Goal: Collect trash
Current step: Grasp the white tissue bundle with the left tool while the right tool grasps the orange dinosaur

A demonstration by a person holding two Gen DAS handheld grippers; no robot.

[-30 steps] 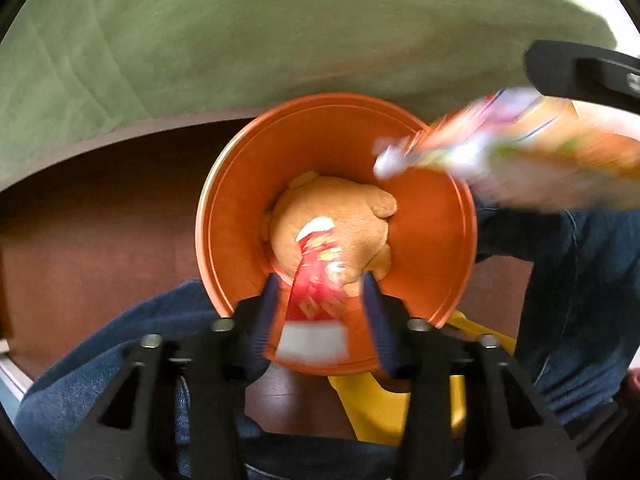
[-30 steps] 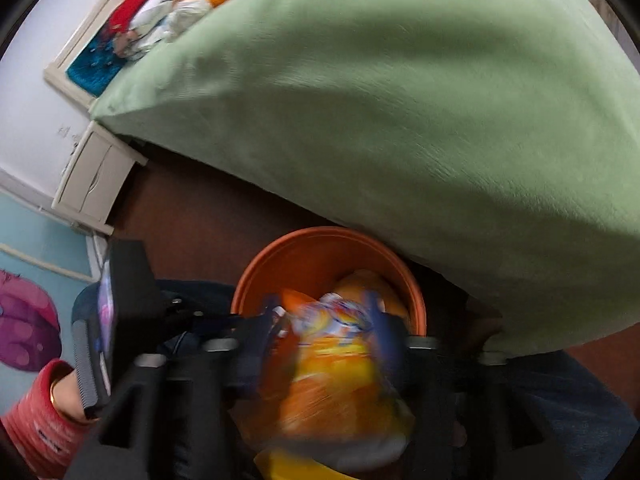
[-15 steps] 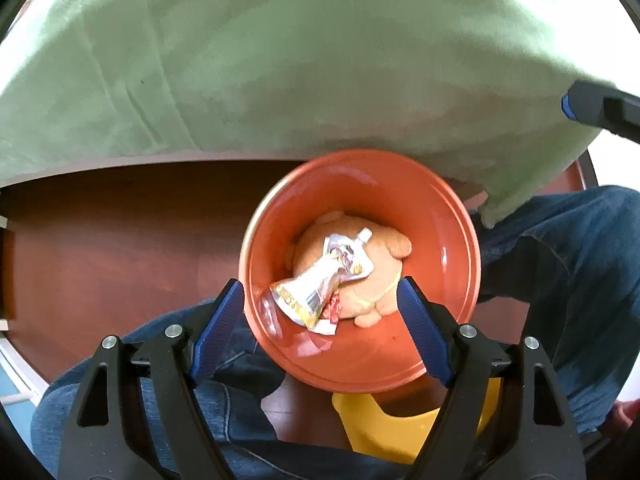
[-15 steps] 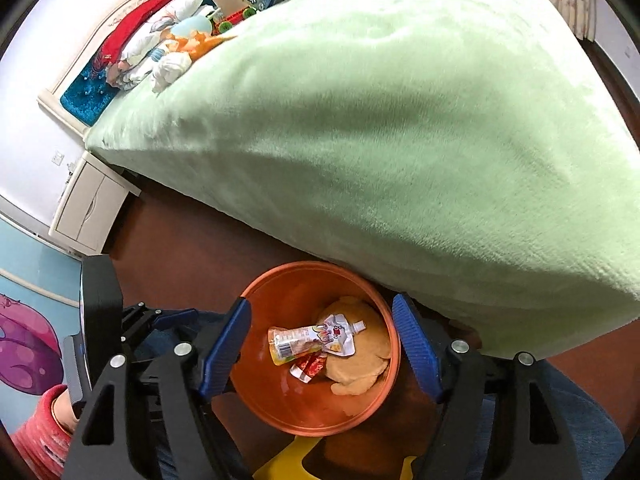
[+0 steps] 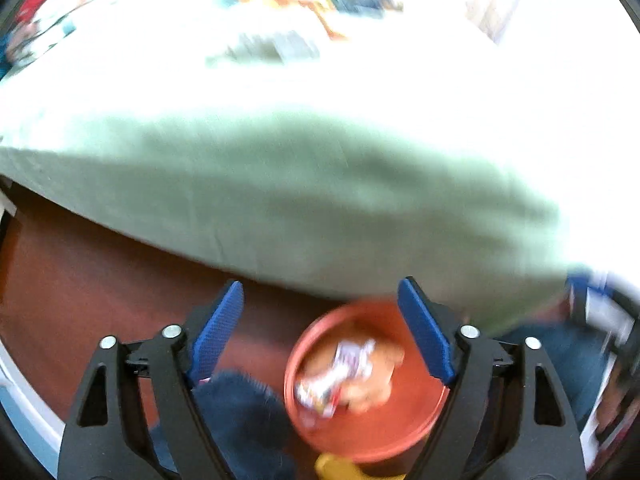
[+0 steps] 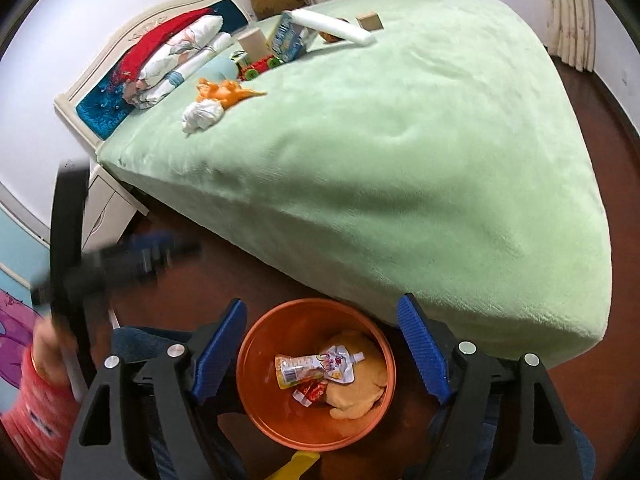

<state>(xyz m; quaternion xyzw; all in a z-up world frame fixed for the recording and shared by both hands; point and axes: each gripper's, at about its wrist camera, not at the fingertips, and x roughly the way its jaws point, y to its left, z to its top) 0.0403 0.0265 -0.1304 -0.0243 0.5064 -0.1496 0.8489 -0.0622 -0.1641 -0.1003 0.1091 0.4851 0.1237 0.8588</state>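
The right claw (image 6: 322, 344) is hanging above an orange bucket (image 6: 256, 392) that is standing on the dark floor (image 6: 240, 268) just beside the foot of a bed covered in a green blanket (image 6: 400, 140). Its blue-padded jaws have just been opening and are standing wide apart, with nothing between them. Lying in the bucket are a spouted drink pouch (image 6: 320, 368), a small red wrapper (image 6: 310, 392) touching it from below, and a tan plush toy (image 6: 356, 392) under and beside both. The left claw (image 5: 320, 332) is likewise standing wide, its jaws having just been opening, and is gripping nothing; in its blurred view the bucket (image 5: 408, 432) is showing low and to the right, with the pouch (image 5: 340, 376) inside. Far up the bed, near the pillows, a white crumpled wad (image 6: 202, 117), an orange toy dinosaur (image 6: 224, 92), a blue carton (image 6: 288, 38) and wooden blocks (image 6: 252, 42) are lying on the blanket. A hand in a red sleeve (image 6: 32, 408) is holding the left gripper at the left edge.
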